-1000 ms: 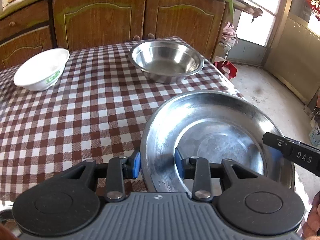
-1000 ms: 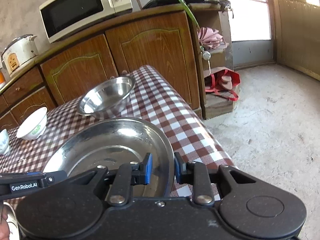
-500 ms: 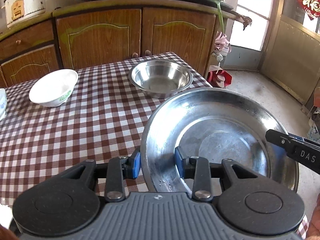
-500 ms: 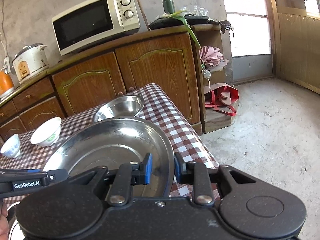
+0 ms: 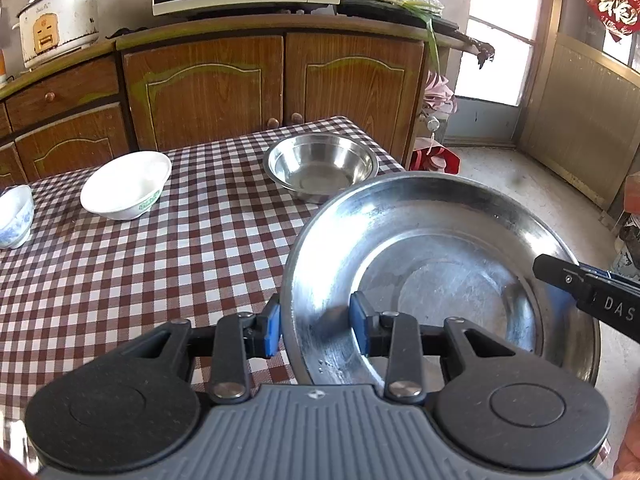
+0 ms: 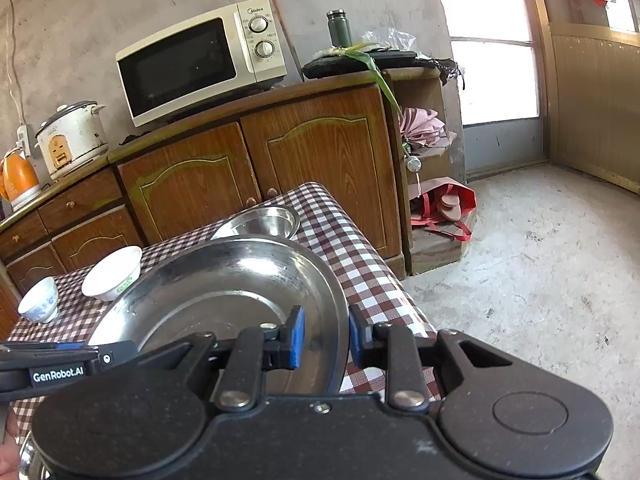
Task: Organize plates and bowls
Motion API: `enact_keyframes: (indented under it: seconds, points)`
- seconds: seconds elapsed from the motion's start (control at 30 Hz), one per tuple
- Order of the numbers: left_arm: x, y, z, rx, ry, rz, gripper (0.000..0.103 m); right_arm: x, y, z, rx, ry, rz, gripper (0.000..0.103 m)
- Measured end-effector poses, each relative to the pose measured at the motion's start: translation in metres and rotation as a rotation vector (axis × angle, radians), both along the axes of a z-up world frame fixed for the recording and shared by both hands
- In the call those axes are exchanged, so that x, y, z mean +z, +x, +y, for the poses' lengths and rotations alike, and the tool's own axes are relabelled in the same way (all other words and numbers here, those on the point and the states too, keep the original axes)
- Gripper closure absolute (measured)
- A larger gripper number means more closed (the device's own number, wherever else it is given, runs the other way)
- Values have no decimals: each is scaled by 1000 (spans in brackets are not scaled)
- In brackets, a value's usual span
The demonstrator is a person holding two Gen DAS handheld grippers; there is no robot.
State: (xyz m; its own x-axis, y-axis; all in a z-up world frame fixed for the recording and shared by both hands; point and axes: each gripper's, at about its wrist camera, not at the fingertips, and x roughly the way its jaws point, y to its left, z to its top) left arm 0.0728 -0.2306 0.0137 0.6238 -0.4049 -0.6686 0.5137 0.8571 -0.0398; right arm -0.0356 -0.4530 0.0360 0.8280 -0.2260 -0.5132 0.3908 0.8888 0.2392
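Observation:
A wide steel plate point(image 5: 440, 248) hangs tilted over the near right corner of the checked table point(image 5: 160, 260), held from both sides. My left gripper point(image 5: 316, 328) is shut on its left rim. My right gripper point(image 6: 324, 340) is shut on the right rim of the same plate point(image 6: 224, 280); one of its fingers point(image 5: 560, 276) shows in the left wrist view. Farther back on the cloth stand a steel bowl point(image 5: 322, 166), a white bowl point(image 5: 126, 184) and a small blue-patterned bowl point(image 5: 14, 216).
Brown cabinets point(image 5: 208, 88) run behind the table, with a microwave point(image 6: 200, 60) and a rice cooker point(image 5: 60, 20) on top. A red bag point(image 6: 444, 204) lies on the concrete floor off the table's right edge.
Both grippers have risen and drawn back with the steel plate between them. The bowls on the table look smaller and farther, and the microwave and counter top have come into view.

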Motion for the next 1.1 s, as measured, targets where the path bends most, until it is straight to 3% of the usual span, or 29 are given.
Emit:
enact_keyframes:
  seconds: [1.1]
  points:
    - [17,-27,32,27,3,-50,66,19,-27,30,29,-4,-30,73]
